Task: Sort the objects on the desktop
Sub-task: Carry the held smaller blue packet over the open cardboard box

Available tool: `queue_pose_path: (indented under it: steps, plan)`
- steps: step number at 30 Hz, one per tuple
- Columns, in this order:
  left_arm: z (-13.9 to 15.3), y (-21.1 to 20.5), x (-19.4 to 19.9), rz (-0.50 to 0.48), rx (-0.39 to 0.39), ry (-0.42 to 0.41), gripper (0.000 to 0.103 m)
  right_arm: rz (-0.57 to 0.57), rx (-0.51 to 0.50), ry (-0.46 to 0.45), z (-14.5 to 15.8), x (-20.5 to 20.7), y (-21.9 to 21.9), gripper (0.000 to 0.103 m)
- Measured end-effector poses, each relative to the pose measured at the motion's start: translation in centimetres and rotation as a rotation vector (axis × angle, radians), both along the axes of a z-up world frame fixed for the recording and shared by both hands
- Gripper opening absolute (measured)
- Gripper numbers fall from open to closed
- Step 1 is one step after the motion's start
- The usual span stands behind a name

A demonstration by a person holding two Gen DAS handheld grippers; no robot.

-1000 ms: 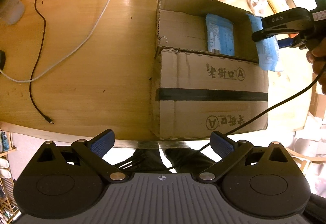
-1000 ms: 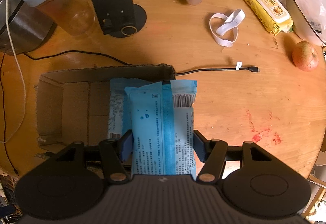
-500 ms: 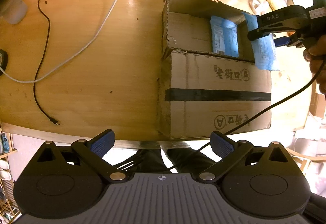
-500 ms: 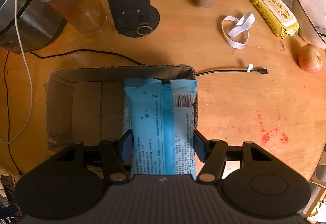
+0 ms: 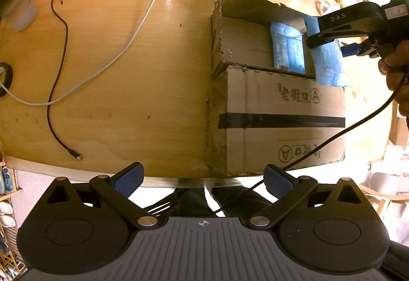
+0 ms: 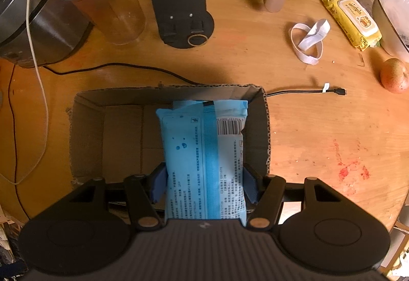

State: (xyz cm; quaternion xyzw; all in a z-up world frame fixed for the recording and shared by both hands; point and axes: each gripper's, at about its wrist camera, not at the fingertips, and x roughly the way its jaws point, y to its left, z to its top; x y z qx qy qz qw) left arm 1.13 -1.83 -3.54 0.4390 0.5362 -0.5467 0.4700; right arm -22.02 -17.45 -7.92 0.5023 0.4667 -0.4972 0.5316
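An open cardboard box (image 5: 281, 112) stands on the wooden table near its front edge; it also shows in the right wrist view (image 6: 87, 127). My right gripper (image 6: 204, 184) is shut on a light blue packet (image 6: 204, 158) and holds it over the right part of the box. In the left wrist view the same gripper (image 5: 329, 33) and held packet (image 5: 329, 63) hang over the box's right side. A second blue packet (image 5: 287, 48) lies inside the box. My left gripper (image 5: 203, 178) is open and empty, off the table's front edge, before the box.
A white cable (image 5: 143, 25) and a black cable (image 5: 58, 76) lie left of the box. Behind it stand an appliance (image 6: 33, 25), a lidded cup (image 6: 102, 0) and a black stand (image 6: 181, 10). A white strap (image 6: 309, 38), yellow wipes pack (image 6: 350, 18), apple (image 6: 393, 74) and black cable end (image 6: 332, 92) lie right.
My right gripper has carried the blue packet leftward, from beside the box's right wall to over its inside. The left gripper stays open and has drifted left.
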Motion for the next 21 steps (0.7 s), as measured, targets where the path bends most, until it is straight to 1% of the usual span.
queue_pose_path:
  steps: [21]
  plan:
    - [-0.2, -0.1, 1.1, 0.014, 0.004, 0.003, 0.103, -0.008, -0.010, -0.009, 0.5, 2.6, 0.1, 0.059]
